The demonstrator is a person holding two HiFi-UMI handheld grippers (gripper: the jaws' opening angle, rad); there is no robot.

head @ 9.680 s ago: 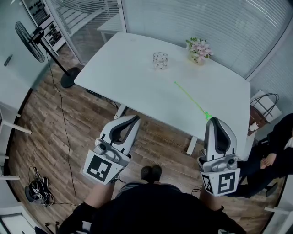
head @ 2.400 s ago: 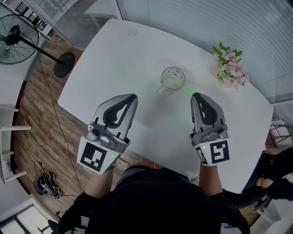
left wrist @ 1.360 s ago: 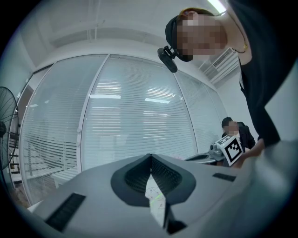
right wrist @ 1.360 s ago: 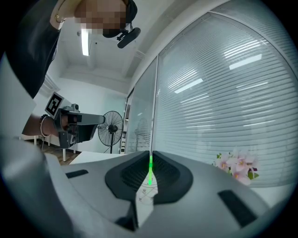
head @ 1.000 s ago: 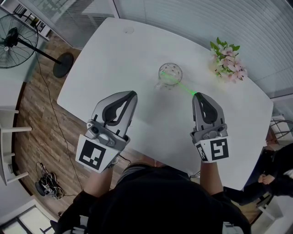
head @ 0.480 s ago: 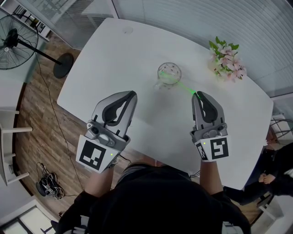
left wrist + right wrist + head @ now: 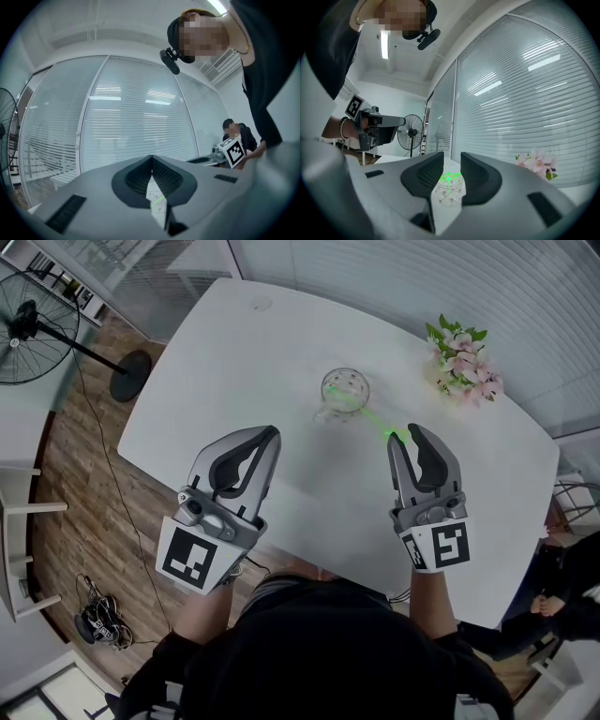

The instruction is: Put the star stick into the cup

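Observation:
A clear glass cup stands on the white table. The thin green star stick leans in it, far end inside the cup, near end sticking out toward my right gripper. That gripper's jaws have just been opening and now stand apart; the stick's end lies by the left fingertip with no pad pressing on it. In the right gripper view the cup shows between the open jaws with a green glow at its mouth. My left gripper hovers shut and empty, left of the cup.
A pot of pink flowers stands at the table's far right. A standing fan and cables are on the wood floor to the left. A seated person is off the table's right end.
The right gripper's jaws went from shut on the stick's near end to wide apart. The stick stays leaning in the cup. Neither hand has moved.

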